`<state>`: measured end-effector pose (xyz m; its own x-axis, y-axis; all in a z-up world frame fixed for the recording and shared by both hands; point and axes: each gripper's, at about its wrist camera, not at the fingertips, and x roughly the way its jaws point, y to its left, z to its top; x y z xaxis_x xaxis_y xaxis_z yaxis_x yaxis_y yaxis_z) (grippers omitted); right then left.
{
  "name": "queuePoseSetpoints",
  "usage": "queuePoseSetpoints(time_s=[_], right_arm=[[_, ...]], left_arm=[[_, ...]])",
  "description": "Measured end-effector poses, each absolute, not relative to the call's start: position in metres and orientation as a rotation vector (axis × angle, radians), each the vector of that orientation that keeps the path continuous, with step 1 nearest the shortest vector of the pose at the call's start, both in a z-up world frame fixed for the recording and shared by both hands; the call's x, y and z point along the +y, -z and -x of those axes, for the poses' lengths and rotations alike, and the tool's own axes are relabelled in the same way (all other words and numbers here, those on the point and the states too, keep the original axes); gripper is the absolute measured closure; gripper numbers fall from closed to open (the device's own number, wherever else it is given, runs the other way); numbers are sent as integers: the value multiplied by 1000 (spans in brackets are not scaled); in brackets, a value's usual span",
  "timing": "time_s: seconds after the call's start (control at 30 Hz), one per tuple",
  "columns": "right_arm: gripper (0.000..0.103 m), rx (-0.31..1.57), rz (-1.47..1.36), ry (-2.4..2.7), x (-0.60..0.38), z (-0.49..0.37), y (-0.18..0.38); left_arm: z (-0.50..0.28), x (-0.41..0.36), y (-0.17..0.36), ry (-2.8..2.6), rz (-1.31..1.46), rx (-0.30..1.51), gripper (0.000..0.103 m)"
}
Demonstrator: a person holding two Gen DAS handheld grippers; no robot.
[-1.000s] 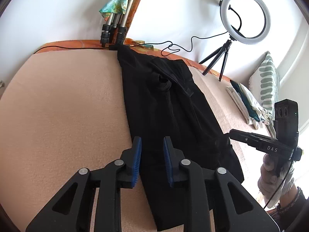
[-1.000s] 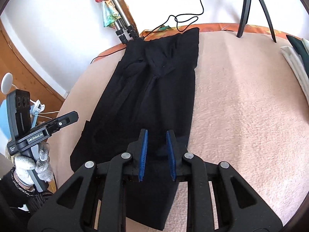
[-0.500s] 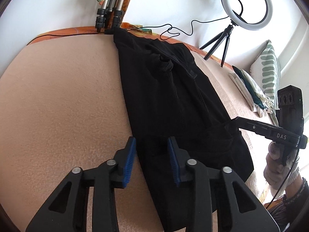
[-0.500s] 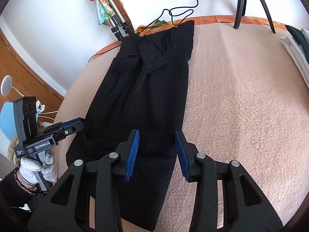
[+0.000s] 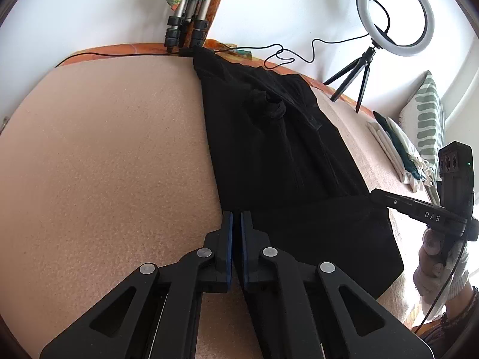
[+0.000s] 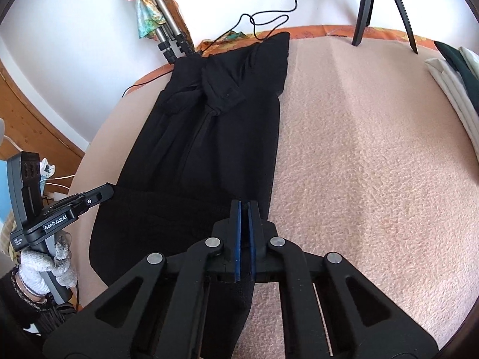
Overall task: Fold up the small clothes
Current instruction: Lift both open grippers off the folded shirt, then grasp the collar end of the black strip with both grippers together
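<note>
A long black garment lies flat on a pink blanket, running away from me toward the wall. My left gripper is at the garment's left edge near its closer end, its jaws closing with the blue pads pinching the cloth. My right gripper is at the right edge of the same garment, its jaws also closing, with black cloth between the pads. Each gripper shows in the other's view: the right gripper and the left gripper sit level across the garment, each held by a gloved hand.
A ring light on a small tripod stands at the far right with its cable trailing along the back. Larger tripod legs stand behind the garment. Folded clothes and a striped pillow lie at the right.
Both grippers stood open over the garment's near end. Both pairs of jaws have now shut on its left and right edges. The garment has not shifted.
</note>
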<state>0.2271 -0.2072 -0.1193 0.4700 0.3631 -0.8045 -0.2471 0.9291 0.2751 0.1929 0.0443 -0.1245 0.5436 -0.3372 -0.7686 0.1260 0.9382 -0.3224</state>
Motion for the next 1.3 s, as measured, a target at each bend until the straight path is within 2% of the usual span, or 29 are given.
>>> queuePoseSetpoints(time_s=[0.1, 0.13, 0.17, 0.3, 0.37, 0.43, 0.6, 0.63, 0.67, 0.7, 0.77, 1.0, 1.3], right_arm=[[95, 1004, -82, -334, -209, -226, 116], [95, 991, -83, -325, -212, -226, 113], [95, 984, -96, -324, -216, -226, 111], [95, 945, -144, -323, -227, -225, 98], [95, 926, -169, -333, -232, -225, 93], [94, 919, -198, -334, -237, -228, 90], [94, 903, -249, -375, -240, -245, 73], [93, 899, -239, -383, -239, -249, 68], [85, 895, -231, -390, -239, -255, 64], [72, 890, -222, -391, -238, -261, 60], [59, 872, -186, -393, -238, -272, 53], [58, 908, -141, -420, -243, -337, 52], [58, 949, -171, -469, -234, -423, 82]], left_arm=[[-188, 48, 117, 263, 228, 944, 97], [-186, 50, 112, 256, 218, 925, 90], [-185, 52, 108, 247, 210, 908, 88], [-180, 61, 94, 245, 220, 872, 87], [-179, 67, 88, 244, 241, 863, 82], [-182, 75, 83, 241, 283, 866, 69], [-204, 92, 68, 256, 300, 868, 63], [-212, 96, 65, 252, 296, 869, 57], [-218, 99, 63, 246, 296, 872, 53], [-225, 103, 62, 248, 299, 875, 49], [-242, 108, 60, 262, 294, 886, 49], [-302, 116, 67, 300, 332, 906, 48], [-381, 105, 99, 326, 369, 929, 48]])
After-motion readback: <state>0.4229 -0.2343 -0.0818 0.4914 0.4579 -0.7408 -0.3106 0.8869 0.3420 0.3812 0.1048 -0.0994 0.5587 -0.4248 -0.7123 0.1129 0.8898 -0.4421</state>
